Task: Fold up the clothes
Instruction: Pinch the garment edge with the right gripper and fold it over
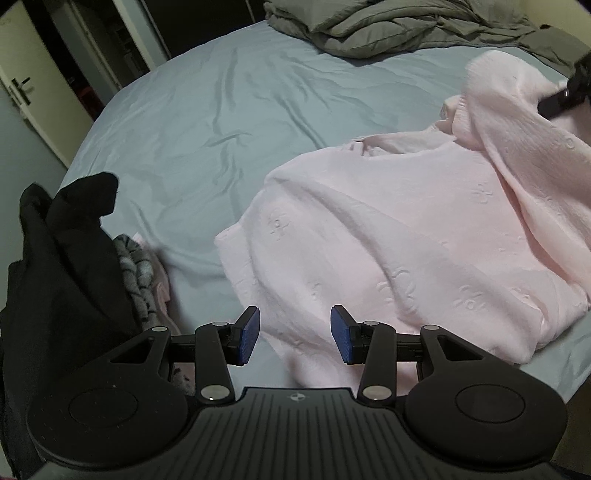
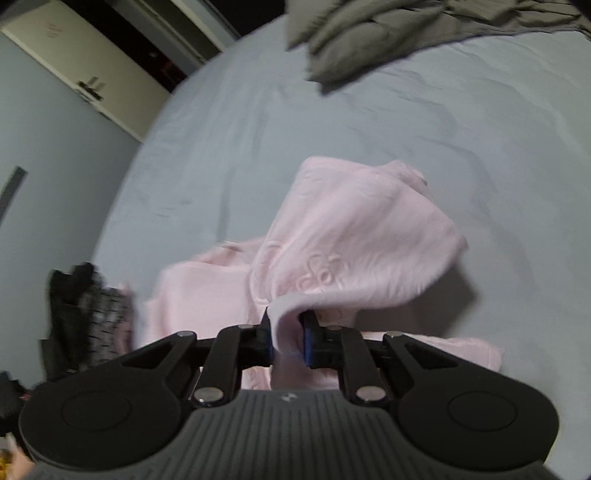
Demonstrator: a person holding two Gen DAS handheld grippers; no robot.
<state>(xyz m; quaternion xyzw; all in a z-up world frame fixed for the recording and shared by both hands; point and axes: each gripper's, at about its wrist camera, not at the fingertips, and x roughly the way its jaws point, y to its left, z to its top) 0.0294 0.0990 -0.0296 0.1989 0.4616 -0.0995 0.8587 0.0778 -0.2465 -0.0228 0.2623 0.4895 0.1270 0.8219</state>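
The right hand-held gripper [image 2: 287, 338] pinches the pink sweater [image 1: 388, 251]; its thin edge could slip free. The left hand-held gripper [image 1: 294, 334], at 6 o'clock, gapes empty.

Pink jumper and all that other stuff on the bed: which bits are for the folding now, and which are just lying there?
For the folding:
pink jumper
right hand-held gripper, clamped on it
left hand-held gripper, open

Just lying there:
black clothes
grey duvet
blue sheet

Clothes spread across a bed [image 1: 207, 122]

On its blue sheet: pink sweater [image 1: 388, 236], dark clothes pile [image 1: 62, 258], rumpled grey duvet [image 1: 388, 26].
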